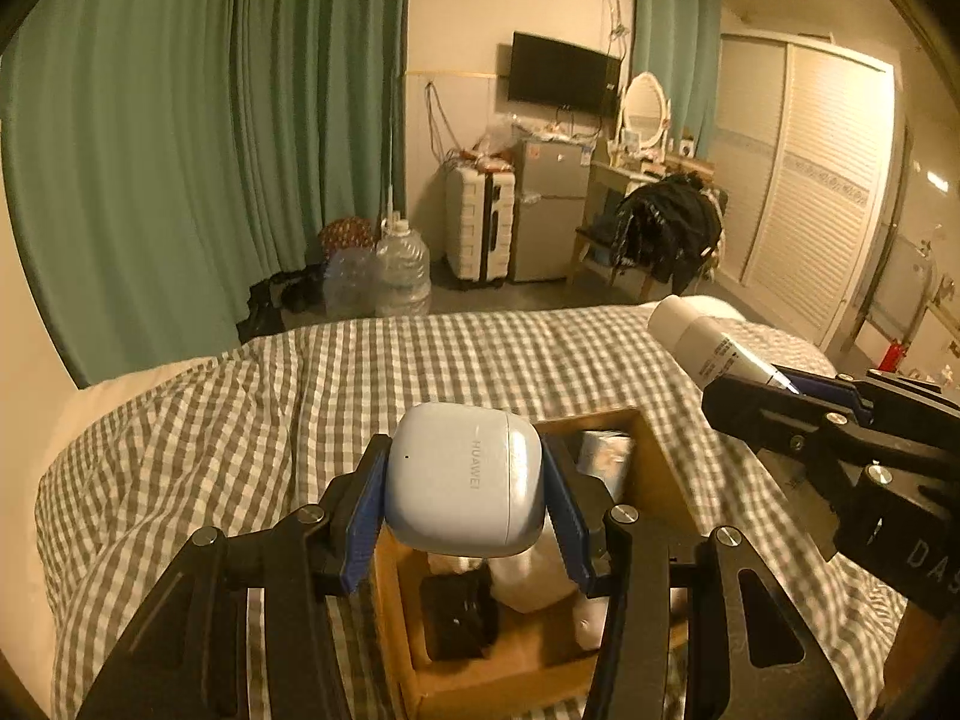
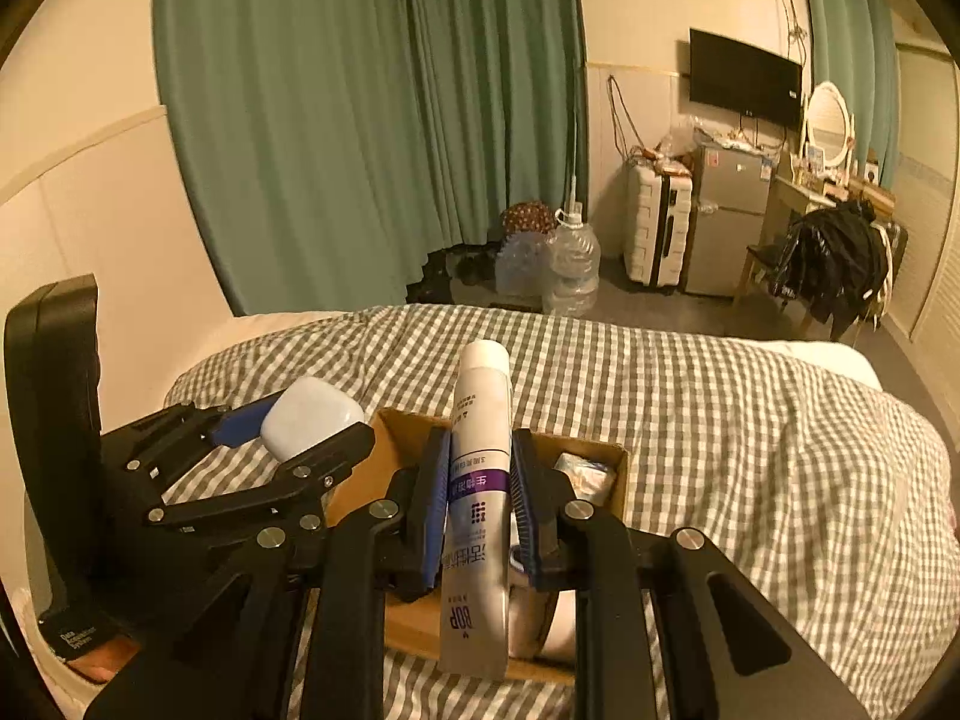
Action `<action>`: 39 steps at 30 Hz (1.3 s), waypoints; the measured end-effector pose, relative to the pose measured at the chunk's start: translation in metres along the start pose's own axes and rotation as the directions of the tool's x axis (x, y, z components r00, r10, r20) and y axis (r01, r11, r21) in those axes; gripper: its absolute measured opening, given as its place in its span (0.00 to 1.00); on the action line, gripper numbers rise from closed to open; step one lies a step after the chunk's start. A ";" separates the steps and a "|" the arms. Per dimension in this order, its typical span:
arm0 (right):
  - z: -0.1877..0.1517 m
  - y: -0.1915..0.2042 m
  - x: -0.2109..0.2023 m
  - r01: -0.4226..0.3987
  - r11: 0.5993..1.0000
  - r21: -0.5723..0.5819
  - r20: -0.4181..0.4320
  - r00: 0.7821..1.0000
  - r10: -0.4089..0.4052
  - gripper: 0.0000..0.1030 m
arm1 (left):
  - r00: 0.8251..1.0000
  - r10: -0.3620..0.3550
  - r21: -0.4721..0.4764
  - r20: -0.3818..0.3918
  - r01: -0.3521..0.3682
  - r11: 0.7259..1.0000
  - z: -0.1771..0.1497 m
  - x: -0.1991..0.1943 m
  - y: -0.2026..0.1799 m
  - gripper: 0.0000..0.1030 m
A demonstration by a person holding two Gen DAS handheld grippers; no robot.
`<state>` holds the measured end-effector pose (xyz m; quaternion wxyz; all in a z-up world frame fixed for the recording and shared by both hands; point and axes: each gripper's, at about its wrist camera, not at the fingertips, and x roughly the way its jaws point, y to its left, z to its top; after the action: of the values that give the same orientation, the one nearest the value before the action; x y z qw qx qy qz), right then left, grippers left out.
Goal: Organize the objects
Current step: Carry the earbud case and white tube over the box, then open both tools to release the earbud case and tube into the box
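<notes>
My left gripper point(image 1: 465, 480) is shut on a pale blue earbud case point(image 1: 465, 477) and holds it above an open cardboard box point(image 1: 666, 480) on the bed. The box holds a black item point(image 1: 459, 618), white items and a blue-white packet point(image 1: 606, 456). My right gripper point(image 2: 480, 492) is shut on a white toothpaste tube point(image 2: 480, 468) with a purple band, cap pointing away, above the same box point(image 2: 600, 456). The tube also shows in the left wrist view point(image 1: 702, 336), and the earbud case in the right wrist view point(image 2: 309, 417).
The box sits on a bed with a grey-white checked cover point(image 1: 300, 384). Beyond the bed are water jugs point(image 1: 402, 270), a white suitcase point(image 1: 480, 228), a small fridge point(image 1: 549, 210), a chair with dark clothes point(image 1: 666, 228) and green curtains point(image 1: 210, 120).
</notes>
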<state>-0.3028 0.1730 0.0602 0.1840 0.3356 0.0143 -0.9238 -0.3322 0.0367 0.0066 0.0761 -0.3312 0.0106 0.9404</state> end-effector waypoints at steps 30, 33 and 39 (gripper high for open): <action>-0.045 -0.036 0.138 0.001 0.997 0.077 -0.209 0.978 0.016 0.19 | 0.985 -0.020 0.062 -0.171 0.031 0.998 -0.046 0.112 -0.003 0.49; -0.051 -0.038 0.140 0.002 0.997 0.081 -0.223 0.975 0.017 0.19 | 0.981 -0.024 0.072 -0.190 0.038 0.997 -0.050 0.115 -0.004 0.49; -0.057 -0.042 0.143 0.008 0.996 0.088 -0.240 0.971 0.014 0.19 | 0.976 -0.029 0.074 -0.215 0.046 0.996 -0.055 0.116 -0.003 0.49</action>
<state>-0.3836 0.1732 -0.0773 0.1675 0.4528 -0.0047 -0.8758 -0.3871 0.0519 -0.1083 0.1051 -0.4273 0.0494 0.8966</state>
